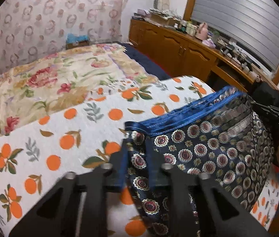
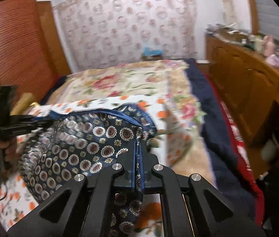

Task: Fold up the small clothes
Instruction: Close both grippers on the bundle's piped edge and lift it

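A small navy garment with round medallion print and a bright blue waistband hangs stretched between both grippers above the bed. My left gripper is shut on its left corner, and patterned cloth fills the gap between the fingers. In the right wrist view the same garment spreads to the left. My right gripper is shut on its right corner, the blue hem pinched flat between the pads. Each gripper shows in the other's view, the right gripper and the left gripper both at the waistband ends.
Under the garment lies a white sheet with orange fruit print. A floral quilt lies beyond it, over a navy blanket. A wooden cabinet with a cluttered top runs along the right. Slatted wooden doors stand at the left.
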`<state>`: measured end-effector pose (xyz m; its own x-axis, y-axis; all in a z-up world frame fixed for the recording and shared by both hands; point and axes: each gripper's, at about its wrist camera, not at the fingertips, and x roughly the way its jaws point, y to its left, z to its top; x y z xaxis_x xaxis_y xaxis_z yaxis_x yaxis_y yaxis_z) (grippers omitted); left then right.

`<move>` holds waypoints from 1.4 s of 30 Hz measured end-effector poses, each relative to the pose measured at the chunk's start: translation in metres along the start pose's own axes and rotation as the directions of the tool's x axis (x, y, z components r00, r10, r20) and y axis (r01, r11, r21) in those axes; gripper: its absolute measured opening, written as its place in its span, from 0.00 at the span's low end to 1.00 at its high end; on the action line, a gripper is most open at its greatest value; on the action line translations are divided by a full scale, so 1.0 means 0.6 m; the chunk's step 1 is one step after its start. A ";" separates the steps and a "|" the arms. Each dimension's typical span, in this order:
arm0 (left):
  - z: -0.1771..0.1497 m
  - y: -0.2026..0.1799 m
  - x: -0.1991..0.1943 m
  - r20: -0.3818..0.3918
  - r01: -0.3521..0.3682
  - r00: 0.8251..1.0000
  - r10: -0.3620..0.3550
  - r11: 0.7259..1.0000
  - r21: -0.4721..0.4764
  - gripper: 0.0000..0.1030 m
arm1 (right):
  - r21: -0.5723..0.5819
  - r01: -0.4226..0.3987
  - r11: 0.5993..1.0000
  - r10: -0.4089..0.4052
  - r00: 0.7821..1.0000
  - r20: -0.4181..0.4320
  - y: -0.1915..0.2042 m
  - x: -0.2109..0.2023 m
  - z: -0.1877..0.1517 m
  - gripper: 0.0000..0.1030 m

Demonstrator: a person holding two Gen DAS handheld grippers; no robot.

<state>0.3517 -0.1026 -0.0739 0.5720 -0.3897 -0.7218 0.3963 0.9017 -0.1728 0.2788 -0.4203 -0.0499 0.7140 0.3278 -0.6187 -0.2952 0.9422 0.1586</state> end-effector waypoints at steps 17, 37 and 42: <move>-0.029 0.005 0.001 -0.073 0.002 0.997 -0.002 1.000 -0.004 0.38 | -0.005 0.002 1.000 -0.002 1.000 -0.023 0.008 -0.006 0.004 0.40; -0.035 -0.011 -0.004 -0.077 0.114 0.990 -0.116 0.993 -0.025 0.06 | 0.020 0.036 0.999 -0.032 0.986 -0.166 0.016 0.056 -0.031 0.59; -0.034 -0.017 -0.021 -0.044 0.124 0.991 -0.125 0.992 -0.028 0.03 | -0.013 -0.001 1.000 -0.001 0.984 -0.179 0.034 0.061 -0.032 0.48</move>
<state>0.3259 -0.1029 -0.0766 0.4859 -0.4907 -0.7233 0.4440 0.8514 -0.2793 0.2867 -0.3904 -0.0837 0.5892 0.3089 -0.7466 -0.3038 0.9409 0.1496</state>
